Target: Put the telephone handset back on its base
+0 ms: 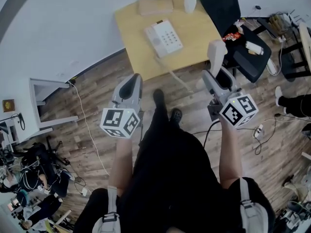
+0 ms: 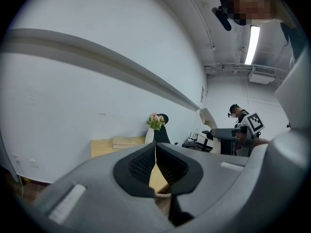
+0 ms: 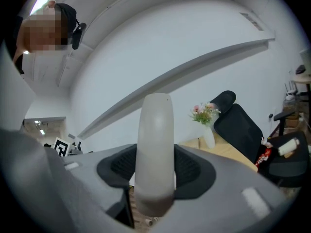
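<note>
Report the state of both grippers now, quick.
Left gripper: closed, nothing between its jaws.
Right gripper: closed on the telephone handset.

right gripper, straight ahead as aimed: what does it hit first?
Probably the wall. The right gripper, shut on the handset, seems to aim above the table, left of the vase; depth unclear.

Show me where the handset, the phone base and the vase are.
handset [image 3: 155,144], right gripper view, middle of its body, between the jaws.
phone base [image 1: 168,37], head view, its keypad.
vase [image 1: 190,2], head view, its white body.
</note>
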Demonstrator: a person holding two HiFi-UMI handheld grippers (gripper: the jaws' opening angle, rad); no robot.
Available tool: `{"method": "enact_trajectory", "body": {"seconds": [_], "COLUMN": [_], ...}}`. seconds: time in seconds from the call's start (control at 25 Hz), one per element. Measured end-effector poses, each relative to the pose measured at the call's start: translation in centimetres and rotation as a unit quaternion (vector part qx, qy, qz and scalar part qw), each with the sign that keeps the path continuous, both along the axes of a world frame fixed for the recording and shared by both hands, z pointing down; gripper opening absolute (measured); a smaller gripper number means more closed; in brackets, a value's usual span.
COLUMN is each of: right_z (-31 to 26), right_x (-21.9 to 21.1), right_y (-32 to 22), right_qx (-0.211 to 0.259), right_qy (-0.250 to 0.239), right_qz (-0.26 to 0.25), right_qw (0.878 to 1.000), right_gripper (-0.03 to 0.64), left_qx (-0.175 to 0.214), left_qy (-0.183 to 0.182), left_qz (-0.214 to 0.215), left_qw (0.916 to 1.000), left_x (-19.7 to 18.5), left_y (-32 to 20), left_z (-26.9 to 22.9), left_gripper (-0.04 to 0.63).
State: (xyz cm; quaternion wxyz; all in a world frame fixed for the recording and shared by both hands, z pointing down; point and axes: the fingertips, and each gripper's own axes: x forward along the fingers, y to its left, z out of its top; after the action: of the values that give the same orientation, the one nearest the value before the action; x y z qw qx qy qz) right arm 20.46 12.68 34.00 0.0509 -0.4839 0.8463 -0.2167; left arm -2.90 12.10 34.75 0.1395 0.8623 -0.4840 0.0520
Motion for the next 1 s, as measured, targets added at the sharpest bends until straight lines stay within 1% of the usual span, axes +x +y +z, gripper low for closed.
{"method": "enact_trajectory", "body": {"seconds": [0.24, 0.48, 1.0], "right_z": [0.9, 1.9, 2.9], "right_x": [-1.5, -2.9, -5.0], "right_y": [-1.9, -4.3, -10.8], "right_qx": [-0.017, -0.033, -0.051], "right_qy": [0.007, 0.024, 0.043], "right_qz": [-0.007, -0.013, -0.021], "right_qw": [1.000, 0.999, 0.998], "right_gripper": [0.213, 0.213, 0.213], "left_qx": [-0.006, -0.008, -0.012], "left_qy": [0.007, 0.015, 0.026], "left_qz": [-0.007, -0.007, 0.005], "left_qw": [0.9999, 0.9998, 0.9996], "left_x": [-1.2, -2.1, -2.7], "left_y": [-1.7, -4.1, -11.7], "left_z": [0.6, 1.0, 1.3], "left_gripper": [0.015, 0.015, 0.015]}}
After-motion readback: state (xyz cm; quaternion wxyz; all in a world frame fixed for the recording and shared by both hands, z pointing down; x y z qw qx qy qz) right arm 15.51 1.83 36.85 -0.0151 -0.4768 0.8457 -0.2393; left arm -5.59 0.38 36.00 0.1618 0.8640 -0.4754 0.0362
